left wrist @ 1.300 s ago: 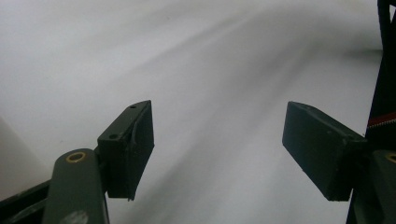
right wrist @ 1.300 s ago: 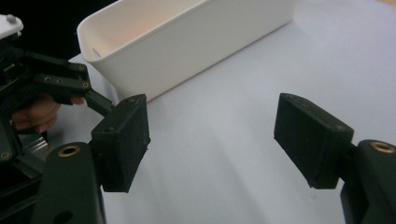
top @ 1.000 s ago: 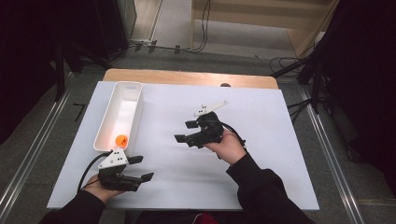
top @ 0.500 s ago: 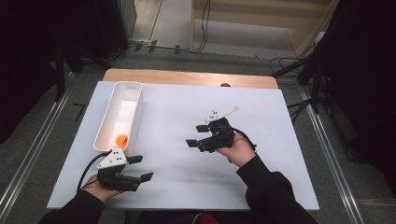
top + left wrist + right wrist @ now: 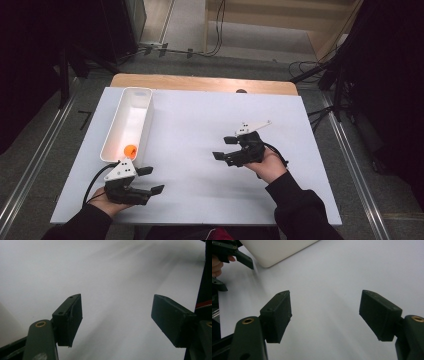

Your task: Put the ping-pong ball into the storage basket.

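A small orange ball (image 5: 130, 149) lies at the near end of a long white tray (image 5: 146, 125) on the left of the white table. Just in front of the tray my left gripper (image 5: 154, 180) rests low, open, its jaws pointing right with nothing between them (image 5: 116, 315). My right gripper (image 5: 223, 147) is held right of the table's middle, jaws pointing left and wide open over bare white surface (image 5: 325, 312). In the right gripper view the tray's near corner (image 5: 279, 250) and the left gripper's fingers (image 5: 239, 256) sit at the top left.
The white sheet (image 5: 200, 120) covers a wooden table whose far edge (image 5: 200, 82) shows. Metal rails run along both sides on the floor. Cables and dark stands lie beyond the far edge.
My right gripper has moved to the right and nearer to the person, sinking a little, its jaws still wide apart. The left gripper, the tray and the ball have stayed put.
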